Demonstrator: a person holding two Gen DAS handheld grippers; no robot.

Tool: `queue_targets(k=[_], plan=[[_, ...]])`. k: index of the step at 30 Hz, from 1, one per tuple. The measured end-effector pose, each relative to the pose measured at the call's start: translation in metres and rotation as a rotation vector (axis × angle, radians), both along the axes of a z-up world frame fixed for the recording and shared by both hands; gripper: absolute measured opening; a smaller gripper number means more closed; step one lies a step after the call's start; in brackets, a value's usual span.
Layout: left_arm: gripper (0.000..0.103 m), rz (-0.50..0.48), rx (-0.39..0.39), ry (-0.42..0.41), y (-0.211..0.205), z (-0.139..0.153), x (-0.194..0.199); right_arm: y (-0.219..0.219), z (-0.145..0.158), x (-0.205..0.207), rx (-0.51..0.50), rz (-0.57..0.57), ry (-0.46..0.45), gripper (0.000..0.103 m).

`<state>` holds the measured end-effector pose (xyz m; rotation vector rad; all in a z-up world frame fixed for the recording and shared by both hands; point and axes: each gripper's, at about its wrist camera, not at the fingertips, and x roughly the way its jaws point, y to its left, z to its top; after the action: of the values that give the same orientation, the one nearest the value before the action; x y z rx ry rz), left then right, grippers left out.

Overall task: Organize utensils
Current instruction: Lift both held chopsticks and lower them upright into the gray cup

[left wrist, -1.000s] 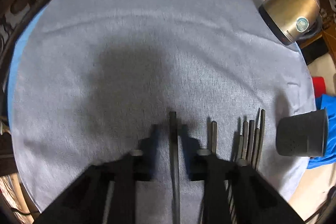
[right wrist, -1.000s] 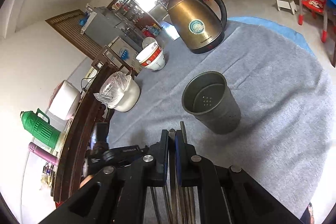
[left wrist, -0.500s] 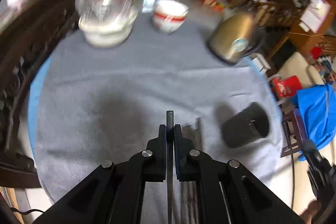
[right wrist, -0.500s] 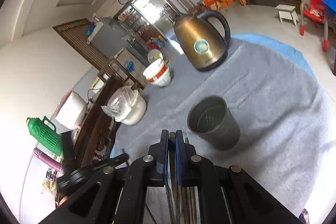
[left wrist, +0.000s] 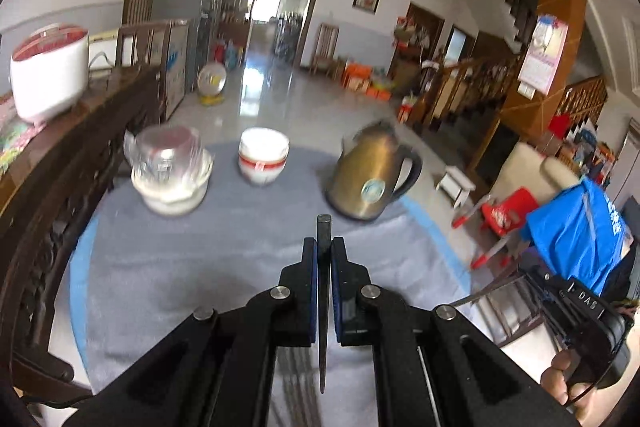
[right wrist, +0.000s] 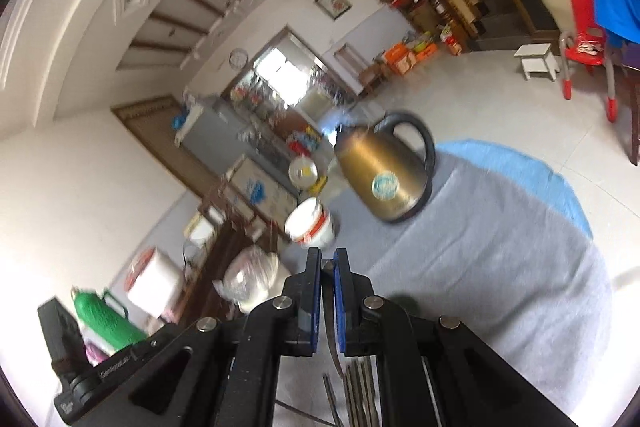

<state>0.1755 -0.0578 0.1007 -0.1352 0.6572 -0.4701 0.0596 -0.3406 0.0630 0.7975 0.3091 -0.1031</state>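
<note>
Your left claw point(left wrist: 324, 251) points slightly downward across the table point(left wrist: 168, 267), its jaws pressed together on a single dark chopstick point(left wrist: 323, 227) whose flat end sticks out just past the fingertips. Your right claw point(right wrist: 327, 259) is tilted and rolled, so the room leans in its view; its jaws are likewise clamped on a thin dark utensil point(right wrist: 330, 327), probably another chopstick, whose tip barely shows between the blue pads.

Most of each held piece is hidden between the jaws and behind the claw bodies. Below the right claw, more dark chopsticks point(right wrist: 360, 387) lie side by side on the grey cloth, cut off by the frame. In the left view your other hand point(left wrist: 560, 379) and its claw show only at the lower right edge. Both views are blurred, so the labels are unreadable.

Well beyond the claws on the table stand a gold kettle point(left wrist: 368, 179), a stack of red-and-white bowls point(left wrist: 264, 157) and a wrapped white bowl point(left wrist: 172, 171).
</note>
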Motion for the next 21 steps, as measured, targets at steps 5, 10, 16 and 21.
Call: queue_targets(k=[5, 10, 16, 21], plan=[[0.007, 0.032, -0.081, -0.083, -0.016, 0.024, -0.005, -0.022, 0.009, -0.011, -0.018, -0.133, -0.042, 0.006], [0.007, 0.070, -0.172, -0.134, -0.035, 0.024, -0.001, -0.031, 0.000, -0.013, -0.028, -0.171, -0.020, 0.007], [0.007, 0.102, -0.147, -0.131, -0.067, -0.011, 0.009, -0.027, -0.013, -0.016, -0.069, -0.178, 0.010, 0.007], [0.007, 0.113, -0.058, -0.103, -0.090, -0.046, 0.014, -0.016, -0.018, -0.020, -0.124, -0.175, 0.022, 0.006]])
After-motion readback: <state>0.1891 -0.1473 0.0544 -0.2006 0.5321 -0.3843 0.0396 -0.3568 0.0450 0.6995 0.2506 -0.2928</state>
